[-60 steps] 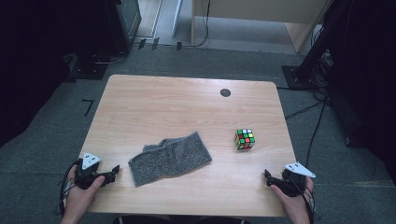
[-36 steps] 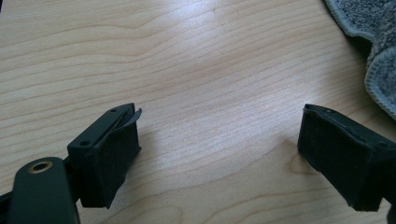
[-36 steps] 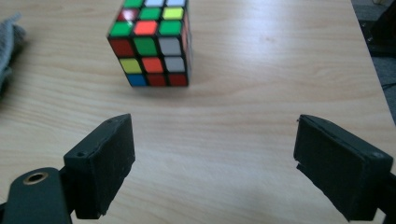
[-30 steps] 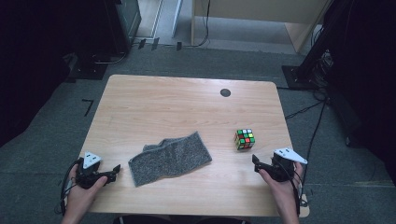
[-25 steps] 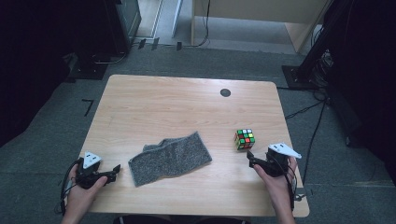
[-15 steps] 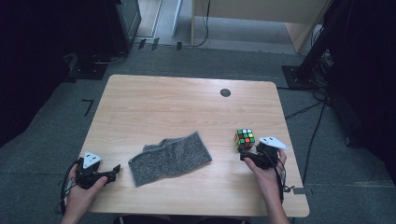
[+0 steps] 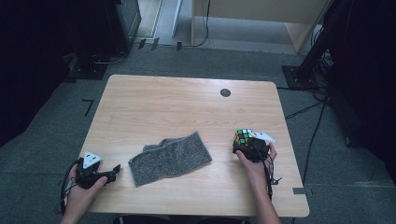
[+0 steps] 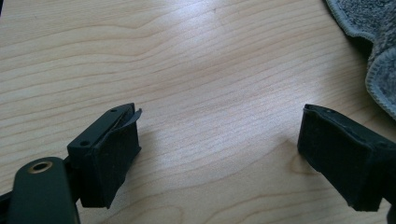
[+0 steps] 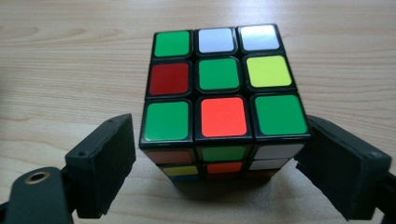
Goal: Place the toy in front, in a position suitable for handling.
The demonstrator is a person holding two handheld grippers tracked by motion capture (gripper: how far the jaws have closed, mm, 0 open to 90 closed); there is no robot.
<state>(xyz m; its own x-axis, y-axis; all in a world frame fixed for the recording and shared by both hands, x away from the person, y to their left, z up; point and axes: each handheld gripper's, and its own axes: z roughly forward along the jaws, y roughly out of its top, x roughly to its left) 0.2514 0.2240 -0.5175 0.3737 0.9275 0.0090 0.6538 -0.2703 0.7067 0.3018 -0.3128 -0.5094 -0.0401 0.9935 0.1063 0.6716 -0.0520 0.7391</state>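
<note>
I see the scrambled cube (image 9: 224,105) at the table's (image 7: 154,102) right — green, red and white stickers up — between my right gripper's (image 9: 219,179) parted, just-closing jaws; contact unclear.

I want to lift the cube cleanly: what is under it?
The puzzle cube stands on the bare wooden table; its underside is hidden.

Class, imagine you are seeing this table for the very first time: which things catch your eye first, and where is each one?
The bright cube stands out most, at the table's right side, between the open jaws of the right claw, which do not yet press on it. Next comes the crumpled grey cloth near the table's middle. The left claw rests open at the near left corner.
</note>
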